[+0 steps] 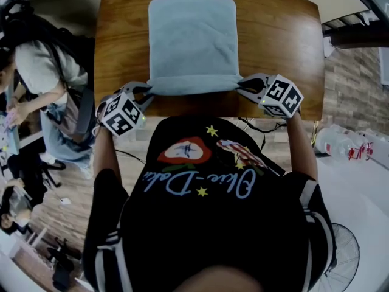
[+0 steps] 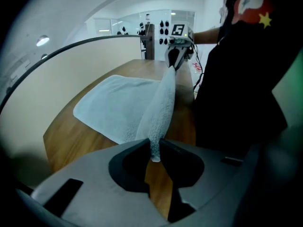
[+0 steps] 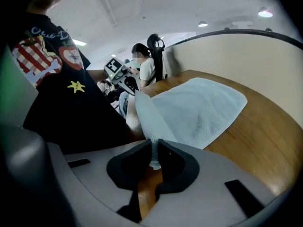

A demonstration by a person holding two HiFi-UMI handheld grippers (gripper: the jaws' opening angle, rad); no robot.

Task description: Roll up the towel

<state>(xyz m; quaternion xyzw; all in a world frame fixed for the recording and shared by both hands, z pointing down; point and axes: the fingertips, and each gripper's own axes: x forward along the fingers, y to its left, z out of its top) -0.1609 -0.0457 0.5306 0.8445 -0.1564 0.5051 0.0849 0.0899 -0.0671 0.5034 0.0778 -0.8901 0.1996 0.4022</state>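
Note:
A light blue towel point(image 1: 191, 41) lies flat on the wooden table point(image 1: 273, 35), and its near edge is lifted off the wood and stretched taut. My left gripper point(image 1: 148, 90) is shut on the near left corner. In the left gripper view the corner point(image 2: 156, 141) is pinched between the dark jaws of that gripper point(image 2: 155, 150). My right gripper point(image 1: 240, 85) is shut on the near right corner. In the right gripper view the towel point(image 3: 203, 108) runs up into that gripper point(image 3: 155, 152). Each gripper view shows the other gripper at the far end of the raised edge.
The table's near edge is close to my body. A seated person point(image 1: 36, 78) is at the left beside the table. Plastic bottles point(image 1: 352, 145) lie on the floor at the right, and a floor fan point(image 1: 346, 254) stands at the lower right.

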